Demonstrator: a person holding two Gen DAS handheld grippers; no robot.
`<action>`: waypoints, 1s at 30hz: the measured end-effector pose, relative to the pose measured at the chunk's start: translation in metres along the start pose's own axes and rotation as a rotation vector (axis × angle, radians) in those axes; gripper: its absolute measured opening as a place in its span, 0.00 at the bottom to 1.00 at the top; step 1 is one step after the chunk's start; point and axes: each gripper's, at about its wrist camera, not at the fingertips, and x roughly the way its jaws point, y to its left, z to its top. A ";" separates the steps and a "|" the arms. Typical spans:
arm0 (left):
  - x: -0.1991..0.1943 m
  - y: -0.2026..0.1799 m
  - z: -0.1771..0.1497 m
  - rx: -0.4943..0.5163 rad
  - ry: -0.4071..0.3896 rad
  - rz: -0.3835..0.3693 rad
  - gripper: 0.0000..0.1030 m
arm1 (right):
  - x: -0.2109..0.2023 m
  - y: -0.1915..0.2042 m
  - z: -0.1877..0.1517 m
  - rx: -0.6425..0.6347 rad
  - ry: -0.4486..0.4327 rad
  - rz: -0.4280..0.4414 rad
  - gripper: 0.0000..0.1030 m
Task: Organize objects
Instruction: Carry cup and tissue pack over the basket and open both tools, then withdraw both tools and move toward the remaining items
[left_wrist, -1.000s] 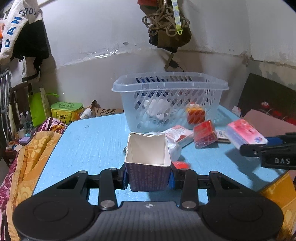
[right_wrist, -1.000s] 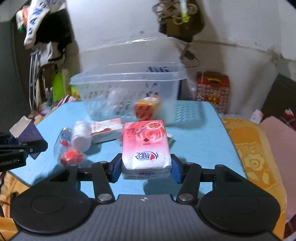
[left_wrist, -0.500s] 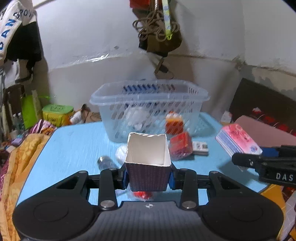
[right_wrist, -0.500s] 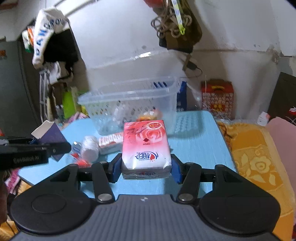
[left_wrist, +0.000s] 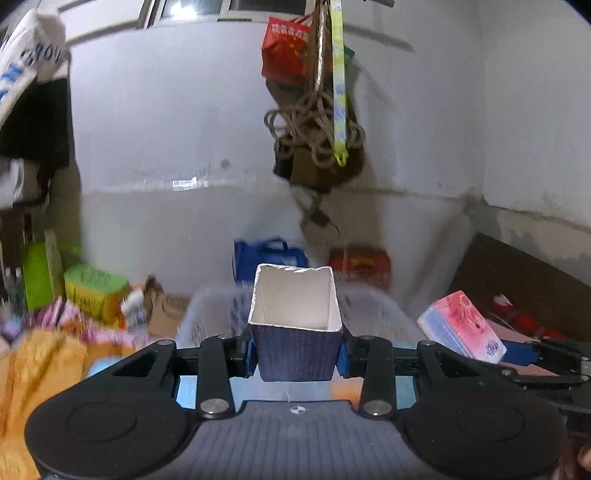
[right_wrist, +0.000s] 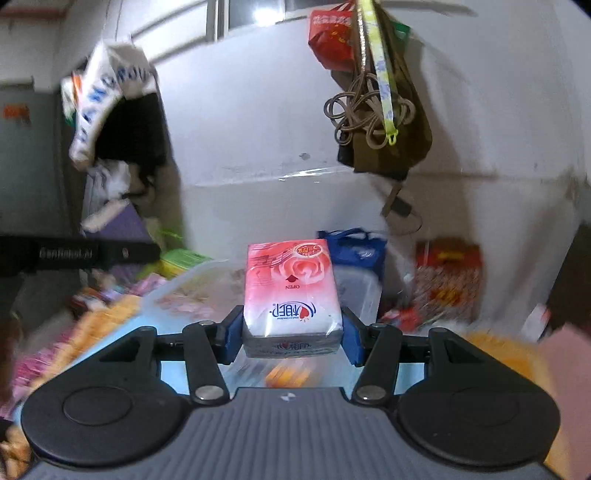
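I am carrying one item in each hand above a clear plastic basket (left_wrist: 373, 306), which shows only as a blurred pale rim below both cameras. My left gripper (left_wrist: 297, 356) has its fingers clamped on the sides of a small open-topped carton (left_wrist: 295, 332), dark woven print outside, white inside, upright at the middle of the left view. My right gripper (right_wrist: 292, 334) has its fingers clamped on a pink tissue pack (right_wrist: 291, 295) printed with a rose, lying flat and pointing away toward 12 o'clock. In the left view that same pack sits at about 3 o'clock, tilted, so the two loads are near each other. As I judge it, the main risk is a collision: if both hands close on the basket together, the grippers or their loads could knock and twist a grip loose. The carton is thin-walled, so a hard squeeze could crumple it, and the soft pack could slide out if tipped forward. Releasing too early might bounce an item off the rim onto the blue worktop (right_wrist: 173, 373). Much is hard to read: motion blur smears the basket, its contents and the clutter around it, and the gripper bodies hide what lies directly beneath.
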 end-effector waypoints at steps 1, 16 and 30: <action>0.017 0.002 0.009 -0.004 0.004 0.029 0.42 | 0.012 0.001 0.004 -0.013 0.002 -0.005 0.55; 0.071 0.055 -0.024 -0.112 0.052 0.084 1.00 | 0.030 0.012 -0.009 0.042 -0.001 -0.012 1.00; -0.001 0.050 -0.110 -0.042 0.253 0.015 0.97 | -0.011 0.021 -0.101 0.062 0.263 -0.085 1.00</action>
